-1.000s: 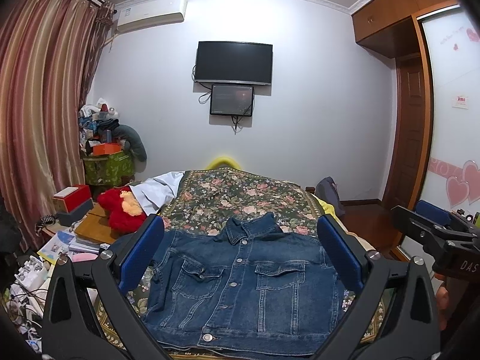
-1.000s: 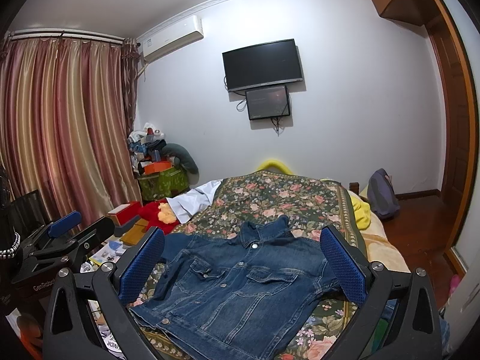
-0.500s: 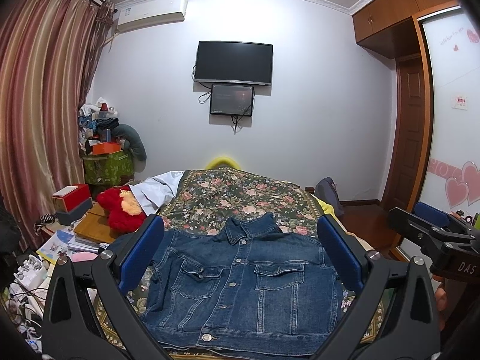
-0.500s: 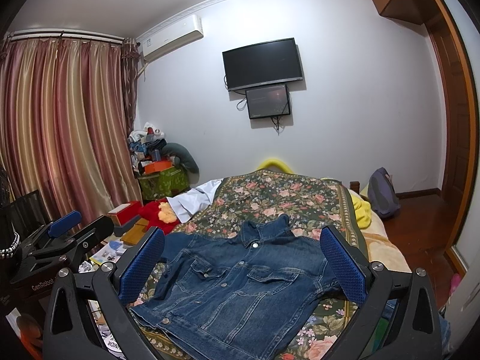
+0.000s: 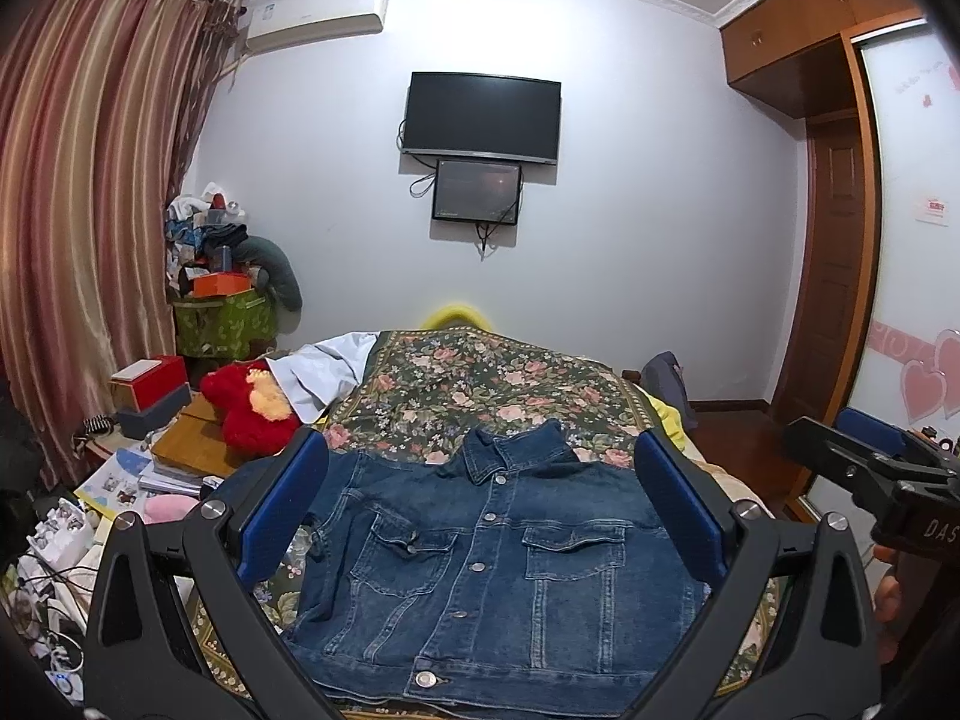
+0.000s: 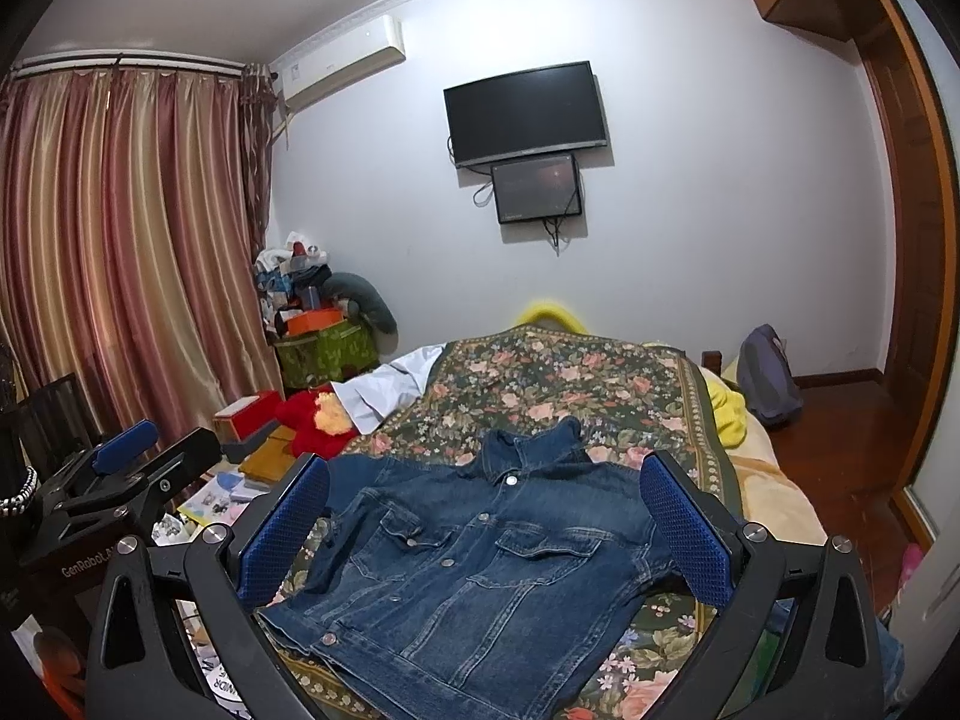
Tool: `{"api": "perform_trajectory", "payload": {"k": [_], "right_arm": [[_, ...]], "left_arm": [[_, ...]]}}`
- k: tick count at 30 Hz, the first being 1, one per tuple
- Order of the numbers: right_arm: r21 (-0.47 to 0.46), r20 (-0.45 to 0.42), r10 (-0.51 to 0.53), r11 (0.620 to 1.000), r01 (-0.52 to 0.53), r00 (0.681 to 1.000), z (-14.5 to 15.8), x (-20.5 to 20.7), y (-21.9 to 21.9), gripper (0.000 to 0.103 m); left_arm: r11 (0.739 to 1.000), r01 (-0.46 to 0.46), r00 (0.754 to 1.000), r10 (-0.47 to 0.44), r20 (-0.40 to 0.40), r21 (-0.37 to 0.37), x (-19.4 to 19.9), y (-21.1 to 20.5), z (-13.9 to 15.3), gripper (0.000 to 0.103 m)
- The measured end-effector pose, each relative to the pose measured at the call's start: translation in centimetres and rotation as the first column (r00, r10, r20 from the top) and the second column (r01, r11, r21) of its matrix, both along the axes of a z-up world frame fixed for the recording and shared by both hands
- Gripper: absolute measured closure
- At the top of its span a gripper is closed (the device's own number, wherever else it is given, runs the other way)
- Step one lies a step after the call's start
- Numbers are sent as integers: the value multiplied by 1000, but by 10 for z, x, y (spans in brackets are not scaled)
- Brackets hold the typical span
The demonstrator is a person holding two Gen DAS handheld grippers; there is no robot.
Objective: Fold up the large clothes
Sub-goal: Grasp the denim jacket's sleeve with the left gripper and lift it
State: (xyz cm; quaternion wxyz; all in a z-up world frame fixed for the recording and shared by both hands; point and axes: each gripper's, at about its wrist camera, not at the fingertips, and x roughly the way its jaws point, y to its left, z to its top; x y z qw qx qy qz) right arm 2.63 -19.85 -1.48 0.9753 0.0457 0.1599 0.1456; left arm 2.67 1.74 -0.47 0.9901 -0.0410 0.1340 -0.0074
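While both claws hang above the near edge of the floral bedspread [image 5: 480,384], the left gripper [image 5: 480,516] and right gripper [image 6: 483,531] each stand spread wide, holding nothing. Beyond and between their blue pads lies the denim jacket [image 5: 498,564], buttoned, front up, collar toward the far wall-mounted television [image 5: 483,114], touching neither claw.

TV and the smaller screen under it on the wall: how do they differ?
The TV is wider and mounted higher; the smaller screen hangs directly below it. The TV is uniformly black, while the smaller screen shows a faint reddish glow or reflection. Both are dark rectangles on the white wall, with cables dangling.
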Motion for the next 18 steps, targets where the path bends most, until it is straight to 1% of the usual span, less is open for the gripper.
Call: {"api": "perform_trajectory", "payload": {"k": [5,10,12,14,18], "right_arm": [[-26,-27,-4,1000,3,1000,-2,21,11,0],[-69,-49,0,998,-4,999,-8,55,27,0],[-83,-66,8,996,-13,998,-13,76,36,0],[-102,-95,17,994,-26,995,-21,101,49,0],[-118,-148,26,992,-43,989,-40,146,64,0]], "left_arm": [[1000,1,999,-2,-42,-18,26,18,-10,0],[997,-72,992,73,-102,16,71,38,-31,0],[994,-105,986,105,-129,13,89,51,-41,0],[990,-141,976,138,-171,-5,110,69,-54,0],[970,-244,941,240,-237,13,144,106,-82,0]]}}
